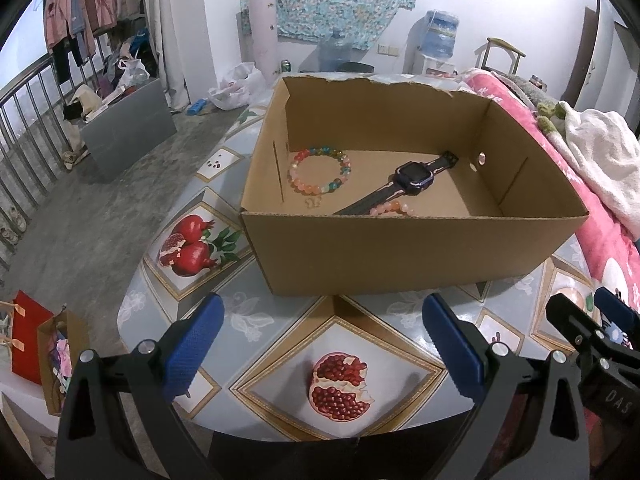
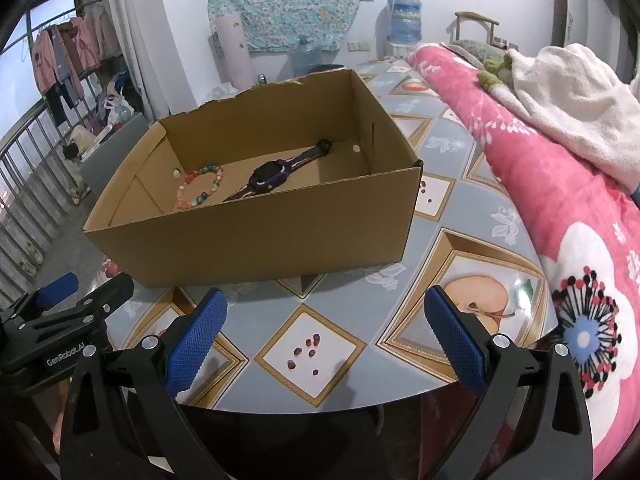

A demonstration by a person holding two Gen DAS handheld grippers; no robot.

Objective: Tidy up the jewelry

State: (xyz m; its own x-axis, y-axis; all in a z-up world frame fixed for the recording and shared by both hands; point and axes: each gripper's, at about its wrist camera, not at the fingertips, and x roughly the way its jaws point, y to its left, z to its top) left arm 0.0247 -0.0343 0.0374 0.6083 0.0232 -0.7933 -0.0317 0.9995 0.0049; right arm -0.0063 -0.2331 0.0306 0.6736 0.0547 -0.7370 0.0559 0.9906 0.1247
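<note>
An open cardboard box (image 1: 400,252) (image 2: 256,236) stands on the fruit-patterned table. Inside lie a multicoloured bead bracelet (image 1: 319,170) (image 2: 200,186), a dark smartwatch (image 1: 414,178) (image 2: 270,176), a pink bead bracelet (image 1: 392,209) half hidden by the near wall, and a small gold piece (image 1: 313,201). My left gripper (image 1: 320,340) hovers open over the table's near edge, short of the box, with nothing between its blue pads. My right gripper (image 2: 326,336) is likewise open and empty, in front of the box. Each gripper shows at the edge of the other's view.
A pink flowered blanket (image 2: 560,208) and a white towel (image 2: 572,96) pile up along the table's right side. Left of the table the floor drops away, with paper bags (image 1: 44,352), a grey crate (image 1: 128,128), a railing and a clothes rack (image 1: 80,12).
</note>
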